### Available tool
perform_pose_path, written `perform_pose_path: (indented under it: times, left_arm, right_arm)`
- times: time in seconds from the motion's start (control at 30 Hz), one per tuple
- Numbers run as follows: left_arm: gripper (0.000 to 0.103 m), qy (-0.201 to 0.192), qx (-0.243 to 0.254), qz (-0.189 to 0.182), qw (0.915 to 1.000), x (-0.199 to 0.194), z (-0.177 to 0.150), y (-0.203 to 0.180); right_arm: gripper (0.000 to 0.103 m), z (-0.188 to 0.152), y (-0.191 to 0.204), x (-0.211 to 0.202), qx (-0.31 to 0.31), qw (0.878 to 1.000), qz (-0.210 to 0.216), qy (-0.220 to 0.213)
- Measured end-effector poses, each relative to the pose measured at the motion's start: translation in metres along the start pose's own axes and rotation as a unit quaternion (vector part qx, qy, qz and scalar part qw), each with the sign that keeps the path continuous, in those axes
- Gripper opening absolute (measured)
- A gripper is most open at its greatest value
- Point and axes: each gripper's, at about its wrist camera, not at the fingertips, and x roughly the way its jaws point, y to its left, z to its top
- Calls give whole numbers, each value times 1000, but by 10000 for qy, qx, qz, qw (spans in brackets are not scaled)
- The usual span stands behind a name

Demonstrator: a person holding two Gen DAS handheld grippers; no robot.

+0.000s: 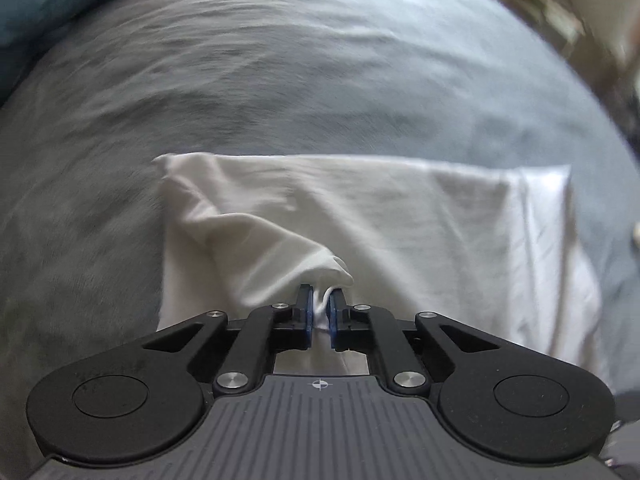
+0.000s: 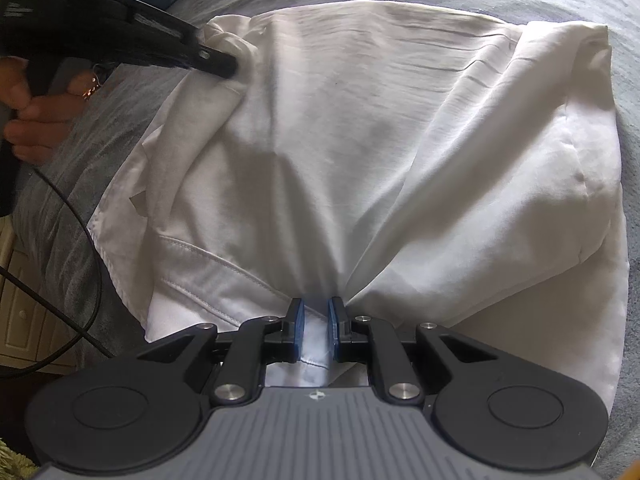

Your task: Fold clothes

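Each gripper has a grey ribbed deck with a small crosshair mark at its front edge. On both sides of the deck sit big black round housings, each with a plain disc on top. Black link arms with silver screws go forward to two narrow black fingers with blue pads. The left gripper (image 1: 319, 309) and the right gripper (image 2: 316, 320) look the same. A hand (image 2: 30, 108) wears a ring, and a black cable (image 2: 80, 216) hangs below it.

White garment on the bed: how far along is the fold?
Done: the white garment lies on the grey bedding, its right side already turned in. In hand: both grippers pinch fabric, the left gripper at one corner and the right gripper at a stitched hem. Left: carrying the held edge over and flattening.
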Motion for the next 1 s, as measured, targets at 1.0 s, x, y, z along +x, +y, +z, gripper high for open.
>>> perform_pose_path:
  times: [1.0]
  left_arm:
    - [37,418,-2079,-1813,9603,-28,-39,180]
  right_arm:
    - [24,33,53,-6,-125,9934,-1118,232]
